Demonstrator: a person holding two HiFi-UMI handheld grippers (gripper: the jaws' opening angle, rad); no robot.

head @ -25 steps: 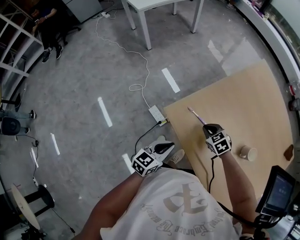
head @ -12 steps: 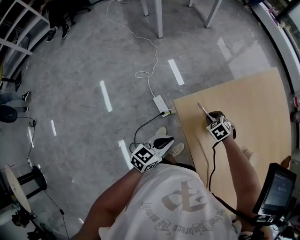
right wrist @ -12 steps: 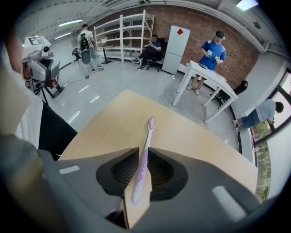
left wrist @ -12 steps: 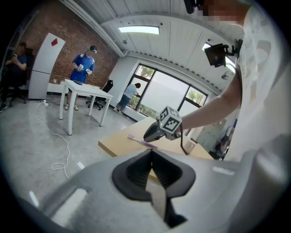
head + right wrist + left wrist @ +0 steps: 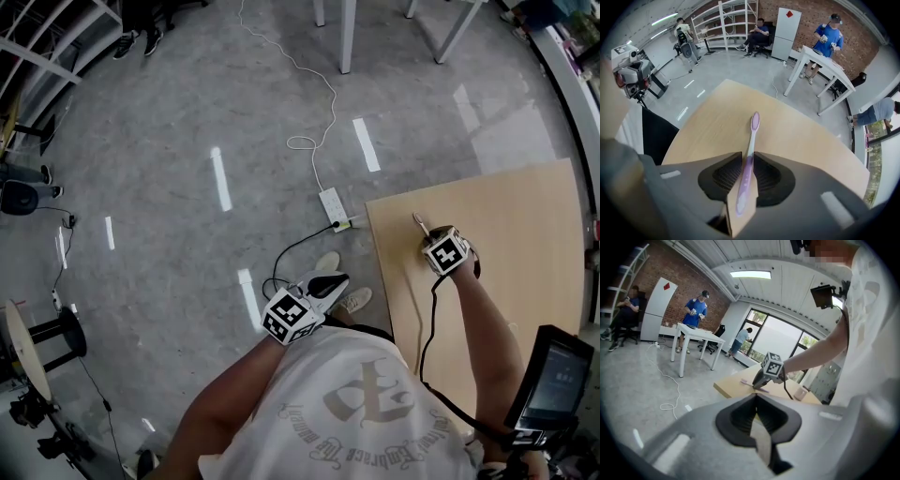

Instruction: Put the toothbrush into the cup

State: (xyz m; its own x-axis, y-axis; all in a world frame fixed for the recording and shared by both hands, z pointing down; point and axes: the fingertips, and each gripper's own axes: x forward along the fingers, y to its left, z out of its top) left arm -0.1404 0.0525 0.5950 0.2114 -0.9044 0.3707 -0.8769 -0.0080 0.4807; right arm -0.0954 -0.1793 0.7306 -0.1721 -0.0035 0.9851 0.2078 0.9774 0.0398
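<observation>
The grey polished floor (image 5: 187,141) fills most of the head view; a pale wooden table (image 5: 525,216) stands at its right, one corner pointing toward a white power strip (image 5: 335,208) on the floor, from which a thin white cable (image 5: 309,103) loops away; the person in a white printed shirt (image 5: 356,412) stands at the table's near edge; a small dark screen (image 5: 555,380) sits at the lower right. The right gripper (image 5: 429,236) reaches out over the table near that corner; its jaws are closed on the handle of the purple toothbrush (image 5: 751,140), which points straight ahead, bristle end out over the wood; whether the head touches the top cannot be told. The left gripper (image 5: 330,286) hangs off the table beside the person's waist, above the floor; its jaws are pressed together with nothing between them. A small pale cup (image 5: 800,392) stands on the table beyond the right gripper, well apart from the brush.
</observation>
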